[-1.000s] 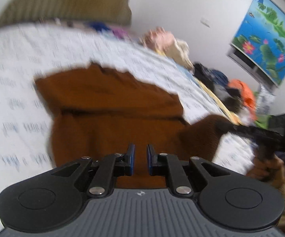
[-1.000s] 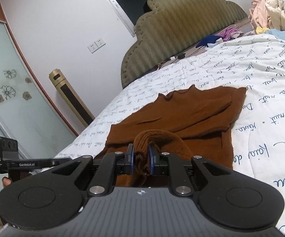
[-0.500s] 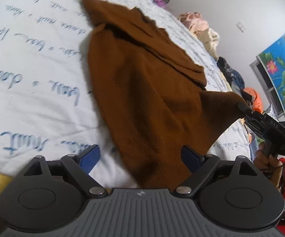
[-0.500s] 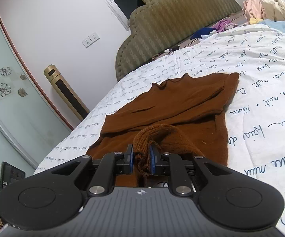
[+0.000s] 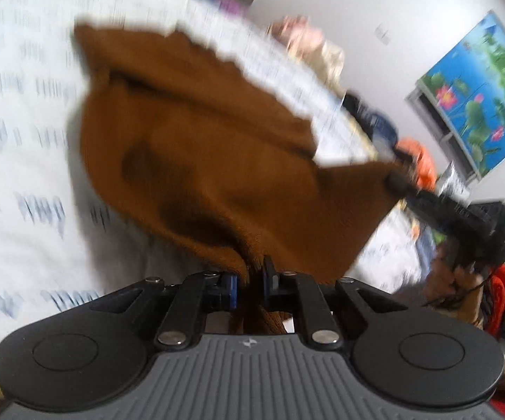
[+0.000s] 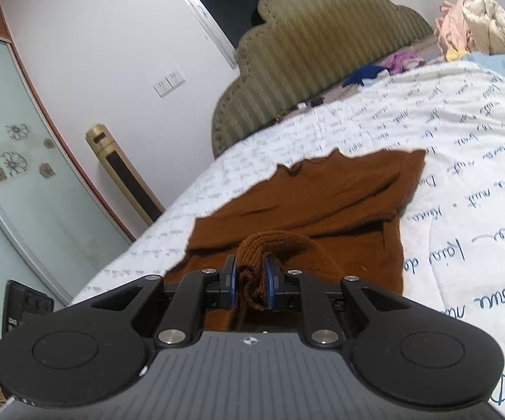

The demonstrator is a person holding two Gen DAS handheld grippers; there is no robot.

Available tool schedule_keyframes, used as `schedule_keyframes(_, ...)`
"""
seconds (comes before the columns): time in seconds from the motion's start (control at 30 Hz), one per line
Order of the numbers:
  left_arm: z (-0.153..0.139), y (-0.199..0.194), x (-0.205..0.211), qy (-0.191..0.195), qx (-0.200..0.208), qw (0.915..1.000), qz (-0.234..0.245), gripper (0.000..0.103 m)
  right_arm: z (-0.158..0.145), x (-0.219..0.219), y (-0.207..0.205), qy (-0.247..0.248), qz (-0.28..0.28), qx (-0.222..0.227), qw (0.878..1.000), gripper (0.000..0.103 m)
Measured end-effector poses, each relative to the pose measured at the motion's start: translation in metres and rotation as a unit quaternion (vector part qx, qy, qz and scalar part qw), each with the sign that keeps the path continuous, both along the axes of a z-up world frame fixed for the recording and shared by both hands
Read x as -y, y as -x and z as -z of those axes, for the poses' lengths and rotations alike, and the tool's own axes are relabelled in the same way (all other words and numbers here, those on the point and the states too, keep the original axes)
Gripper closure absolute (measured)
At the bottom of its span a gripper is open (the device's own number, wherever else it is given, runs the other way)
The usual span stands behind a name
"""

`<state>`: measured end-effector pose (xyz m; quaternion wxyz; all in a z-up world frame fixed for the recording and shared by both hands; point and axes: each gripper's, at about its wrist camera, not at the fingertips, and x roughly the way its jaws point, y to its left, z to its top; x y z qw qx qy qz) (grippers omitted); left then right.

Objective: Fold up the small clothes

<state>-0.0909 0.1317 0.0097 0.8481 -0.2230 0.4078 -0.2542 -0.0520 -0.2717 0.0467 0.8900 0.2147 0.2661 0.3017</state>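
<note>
Left tongs (image 5: 250,281) have just snapped closed on the near hem of the brown knit sweater (image 5: 196,161), which sags soft and light toward the right tongs (image 5: 397,182) at its other hem corner. From the right wrist, right tongs (image 6: 250,280) pinch a bunched ribbed hem; the sweater (image 6: 326,203) lies mid-bed (image 6: 469,147), with open sheet toward the headboard (image 6: 308,63) for folding forward.

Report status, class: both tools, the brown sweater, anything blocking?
Left tool just closed, shut on brown sweater hem. Right tool shut on it too. Bedspread beyond looks unobstructed.
</note>
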Motion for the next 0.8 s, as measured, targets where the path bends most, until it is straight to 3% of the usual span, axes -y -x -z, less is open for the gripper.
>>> schedule_keyframes(0.07, -0.021, 0.005, -0.008, -0.006, 0.038, 0.9991, -0.017, 0.091, -0.005, 0.001, 0.001, -0.008, -0.002, 0.007, 1.000, 0.083)
schedule_keyframes(0.23, -0.054, -0.008, -0.006, -0.037, 0.086, 0.9949, -0.037, 0.091, -0.011, -0.001, -0.008, -0.013, 0.003, 0.015, 1.000, 0.083)
schedule_keyframes(0.43, -0.075, -0.049, 0.000, -0.047, 0.104, 0.9922, -0.050, 0.091, -0.013, -0.001, -0.033, -0.034, 0.036, 0.011, 0.999, 0.083)
schedule_keyframes(0.8, -0.079, -0.121, 0.006, -0.085, 0.100, 0.9870, -0.093, 0.091, -0.015, -0.001, -0.090, -0.039, 0.078, 0.008, 0.996, 0.083)
